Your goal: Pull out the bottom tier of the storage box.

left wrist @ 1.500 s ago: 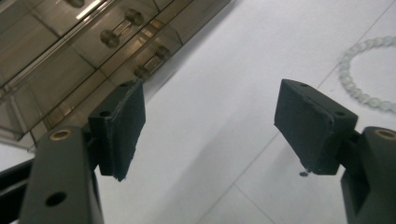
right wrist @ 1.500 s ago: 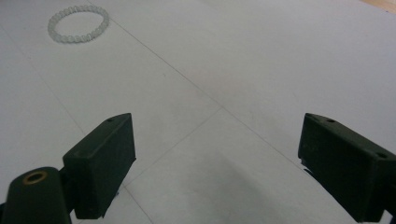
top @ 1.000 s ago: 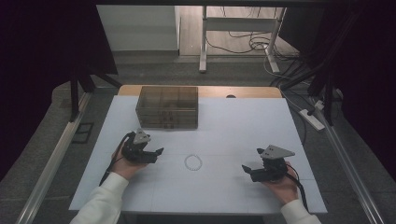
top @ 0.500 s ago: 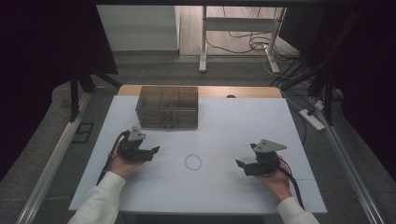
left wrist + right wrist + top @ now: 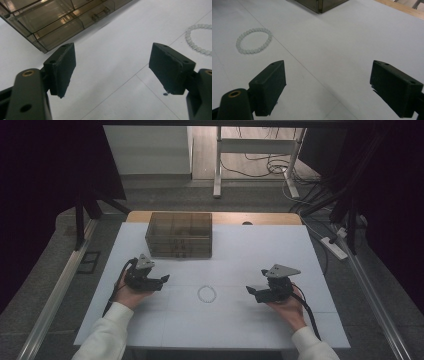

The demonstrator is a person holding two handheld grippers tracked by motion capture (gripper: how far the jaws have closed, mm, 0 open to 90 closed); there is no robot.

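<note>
A pale bead bracelet [image 5: 207, 294] lies flat on the white table [image 5: 250, 250] between the two hands, seen also as the bracelet [image 5: 254, 40] and the bracelet [image 5: 198, 37]. My left gripper [image 5: 164, 280] sits left of it, open, jaws empty, pointing right; in its own view the left gripper [image 5: 112, 67] frames bare table. My right gripper [image 5: 250, 291] is right of the bracelet, open and empty, pointing left; the right gripper [image 5: 328, 82] has the bracelet ahead to its left. A smoky clear drawer box [image 5: 179, 235] stands at the back.
The drawer box [image 5: 62, 17] shows compartments and small handles close behind the left gripper. A wooden strip [image 5: 260, 218] edges the table's far side. Metal rails [image 5: 55, 295] run along both sides, with cables and a power strip [image 5: 334, 247] to the right.
The right hand has slid its gripper left and a little forward, closer to the bracelet. The left hand has shifted slightly up the table toward the drawer box.
</note>
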